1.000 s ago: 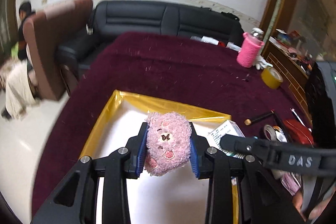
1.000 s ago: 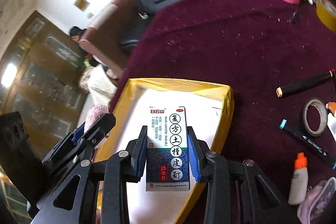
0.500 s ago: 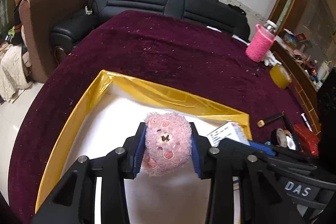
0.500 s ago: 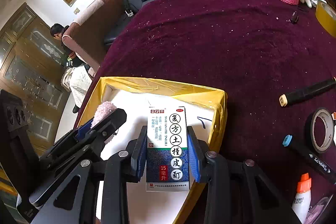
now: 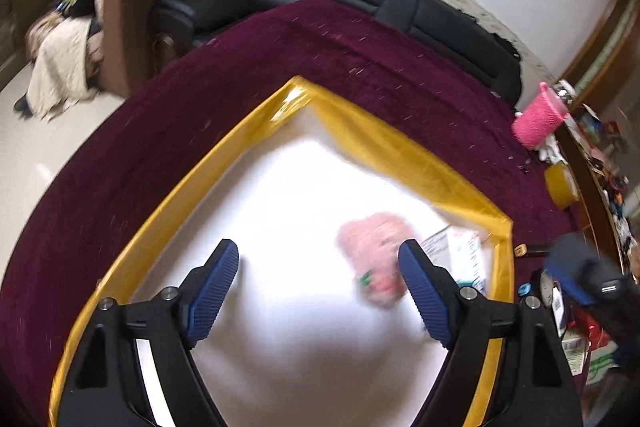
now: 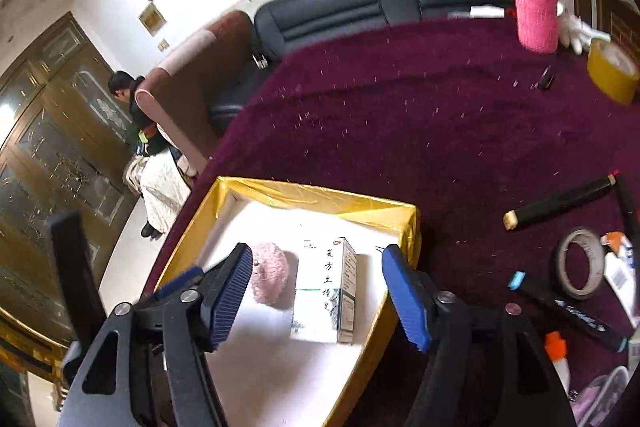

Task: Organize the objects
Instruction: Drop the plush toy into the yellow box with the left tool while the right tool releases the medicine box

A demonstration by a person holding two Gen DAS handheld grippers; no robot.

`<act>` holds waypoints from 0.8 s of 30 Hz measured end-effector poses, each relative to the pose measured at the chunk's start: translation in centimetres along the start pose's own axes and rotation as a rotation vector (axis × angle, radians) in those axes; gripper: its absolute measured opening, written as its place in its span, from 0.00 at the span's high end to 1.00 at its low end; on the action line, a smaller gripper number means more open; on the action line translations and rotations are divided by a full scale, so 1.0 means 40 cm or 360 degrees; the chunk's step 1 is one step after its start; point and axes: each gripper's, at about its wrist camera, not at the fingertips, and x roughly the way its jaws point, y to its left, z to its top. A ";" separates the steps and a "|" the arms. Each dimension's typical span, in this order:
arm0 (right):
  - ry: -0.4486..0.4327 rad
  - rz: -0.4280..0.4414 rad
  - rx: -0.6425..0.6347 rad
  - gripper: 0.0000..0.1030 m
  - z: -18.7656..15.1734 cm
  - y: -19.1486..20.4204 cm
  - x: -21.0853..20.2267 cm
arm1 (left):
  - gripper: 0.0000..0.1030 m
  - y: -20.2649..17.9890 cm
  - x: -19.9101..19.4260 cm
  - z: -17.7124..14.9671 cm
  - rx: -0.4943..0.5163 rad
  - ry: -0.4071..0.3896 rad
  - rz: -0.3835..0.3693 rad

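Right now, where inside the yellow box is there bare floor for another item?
Bare white floor fills the yellow box left of the pink plush and toward the camera. The medicine carton beside the plush crowds the right wall.

Bright, motion blur, fisheye warp, blown whites

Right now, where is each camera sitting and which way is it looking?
Left wrist: rides the left gripper, looking down into the yellow-rimmed tray; own open blue pads show.
Right wrist: rides the right gripper, looking down from the tray's right side; own open pads show.
Both see: pink plush toy, medicine box, pink bottle.
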 end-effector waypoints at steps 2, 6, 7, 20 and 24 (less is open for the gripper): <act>-0.0023 0.0009 -0.0008 0.25 -0.012 0.001 -0.024 | 0.21 0.015 -0.003 -0.023 -0.0034 0.0015 0.0016; -0.0016 0.0047 0.0014 0.25 -0.041 -0.010 -0.052 | 0.21 0.025 -0.035 -0.056 -0.0054 -0.0022 0.0072; -0.0008 0.0058 0.0028 0.25 -0.051 -0.016 -0.060 | 0.21 0.028 -0.042 -0.067 -0.0057 -0.0024 0.0086; -0.0139 0.0054 0.0032 0.20 -0.144 -0.064 -0.214 | 0.12 -0.051 -0.215 -0.126 0.0130 -0.0317 0.0152; -0.0246 -0.0014 0.0000 0.16 -0.161 -0.084 -0.279 | 0.07 -0.133 -0.287 -0.161 0.0325 -0.0447 0.0178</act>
